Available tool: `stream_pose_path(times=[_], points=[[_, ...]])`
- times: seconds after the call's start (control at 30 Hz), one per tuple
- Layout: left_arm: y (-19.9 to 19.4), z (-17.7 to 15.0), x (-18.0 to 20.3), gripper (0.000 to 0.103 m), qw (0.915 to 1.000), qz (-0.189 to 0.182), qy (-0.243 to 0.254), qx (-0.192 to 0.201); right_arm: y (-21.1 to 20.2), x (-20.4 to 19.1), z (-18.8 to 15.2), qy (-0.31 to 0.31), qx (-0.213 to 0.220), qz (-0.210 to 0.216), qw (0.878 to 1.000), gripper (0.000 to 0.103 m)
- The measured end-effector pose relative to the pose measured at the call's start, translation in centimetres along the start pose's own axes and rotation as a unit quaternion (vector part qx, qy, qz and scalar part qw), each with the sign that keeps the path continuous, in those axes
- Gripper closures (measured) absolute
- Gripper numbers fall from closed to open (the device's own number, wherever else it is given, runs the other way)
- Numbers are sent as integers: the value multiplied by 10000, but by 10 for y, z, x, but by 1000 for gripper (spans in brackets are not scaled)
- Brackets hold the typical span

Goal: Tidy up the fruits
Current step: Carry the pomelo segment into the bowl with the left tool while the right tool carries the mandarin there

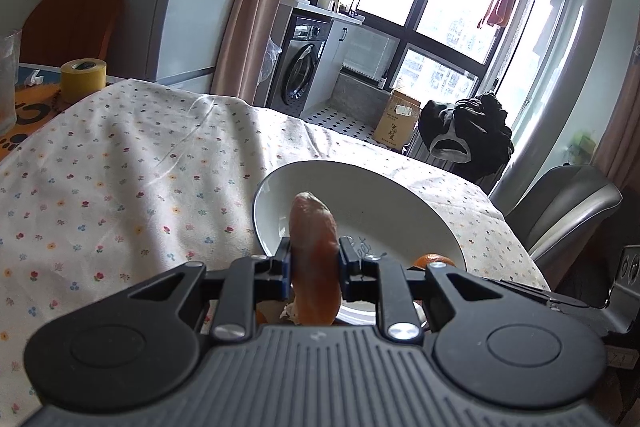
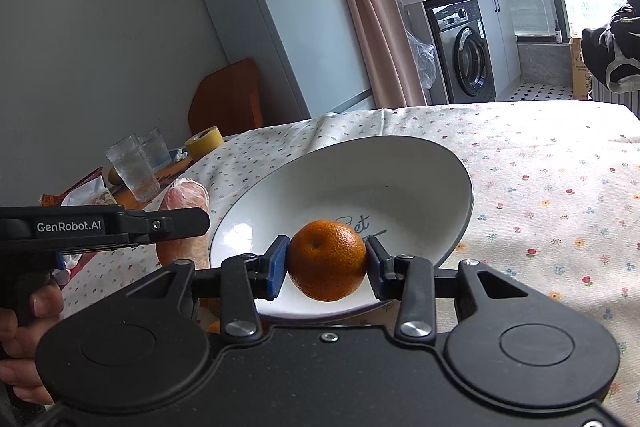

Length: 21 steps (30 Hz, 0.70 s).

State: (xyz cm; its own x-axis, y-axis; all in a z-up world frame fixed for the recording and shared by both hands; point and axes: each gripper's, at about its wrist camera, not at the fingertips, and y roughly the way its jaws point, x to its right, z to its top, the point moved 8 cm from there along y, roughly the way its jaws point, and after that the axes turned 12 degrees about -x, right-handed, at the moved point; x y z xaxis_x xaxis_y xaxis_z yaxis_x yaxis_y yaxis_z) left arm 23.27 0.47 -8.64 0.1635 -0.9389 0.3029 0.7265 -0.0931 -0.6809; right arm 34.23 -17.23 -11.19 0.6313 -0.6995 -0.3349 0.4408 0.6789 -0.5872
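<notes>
A white plate (image 1: 384, 195) with a dark rim lies on the floral tablecloth (image 1: 120, 187). My left gripper (image 1: 314, 261) is shut on a long orange-brown fruit (image 1: 312, 227), holding it just above the plate's near left rim. In the right wrist view, my right gripper (image 2: 326, 261) is shut on a round orange (image 2: 320, 267), held over the near part of the plate (image 2: 360, 171). The left gripper (image 2: 192, 221) shows there from the side at the plate's left edge, with the long fruit (image 2: 186, 199) standing upright in it. The orange (image 1: 434, 261) peeks out at the right in the left wrist view.
A yellow tape roll (image 2: 204, 143), two glasses (image 2: 132, 167) and a snack bag (image 2: 80, 187) crowd the table's far left. A grey chair (image 1: 560, 203) stands past the right edge. A person's hand (image 2: 24, 327) grips the left tool's handle. Bare cloth stretches right of the plate.
</notes>
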Motion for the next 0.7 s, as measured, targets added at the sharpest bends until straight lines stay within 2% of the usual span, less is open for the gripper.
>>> stream_pose_path(times=[0.17, 0.33, 0.5, 0.7], points=[[10, 3, 8, 82, 9999, -141, 44, -43, 4, 5, -2, 104, -58, -41, 9999, 63], [23, 5, 13, 82, 9997, -195, 83, -136, -7, 6, 1, 44, 153, -68, 9999, 49], [30, 8, 8, 81, 9998, -82, -64, -177, -7, 11, 2, 31, 140, -186, 9997, 47], [22, 8, 7, 74, 9999, 90, 4, -72, -5, 6, 2, -65, 149, -257, 9995, 43]])
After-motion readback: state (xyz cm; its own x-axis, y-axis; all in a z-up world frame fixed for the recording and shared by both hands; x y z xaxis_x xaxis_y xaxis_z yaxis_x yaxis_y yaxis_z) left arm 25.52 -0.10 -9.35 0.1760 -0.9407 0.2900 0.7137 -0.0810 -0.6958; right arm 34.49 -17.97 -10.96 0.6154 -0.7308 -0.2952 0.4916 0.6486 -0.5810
